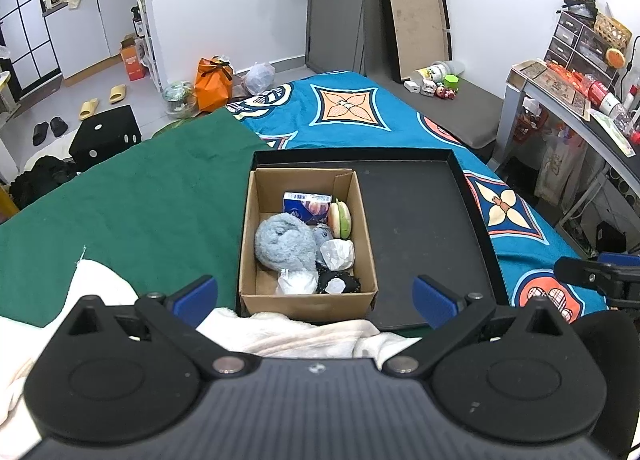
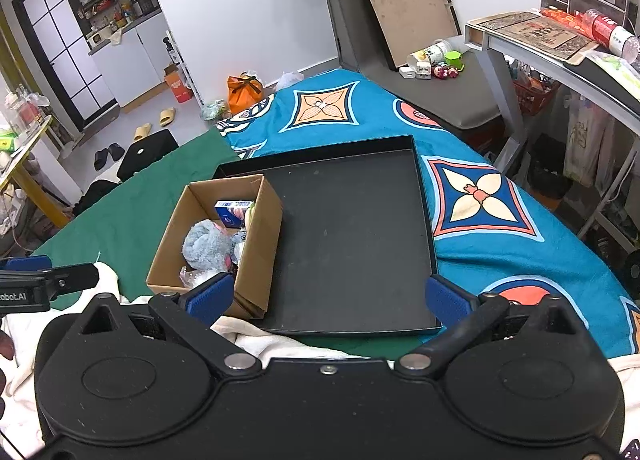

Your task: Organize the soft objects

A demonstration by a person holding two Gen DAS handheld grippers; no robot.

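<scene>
A cardboard box [image 1: 306, 302] [image 2: 260, 236] stands in the left part of a black tray [image 1: 424, 227] [image 2: 352, 244] on the bed. In the box lie a fluffy grey-blue plush [image 1: 284, 244] [image 2: 206, 246], a blue carton [image 1: 306, 207] [image 2: 232, 211], a green and cream macaron toy [image 1: 340, 218], a white crumpled item [image 1: 338, 253] and a black pouch [image 1: 338, 284]. My left gripper [image 1: 316, 296] is open and empty, just in front of the box. My right gripper [image 2: 330, 298] is open and empty over the tray's near edge.
A white towel [image 1: 304, 336] [image 2: 280, 344] lies under both grippers at the near edge. A green cloth [image 1: 140, 199] covers the left of the bed, a blue patterned sheet [image 2: 500, 227] the right. A desk [image 2: 552, 55] stands at the right.
</scene>
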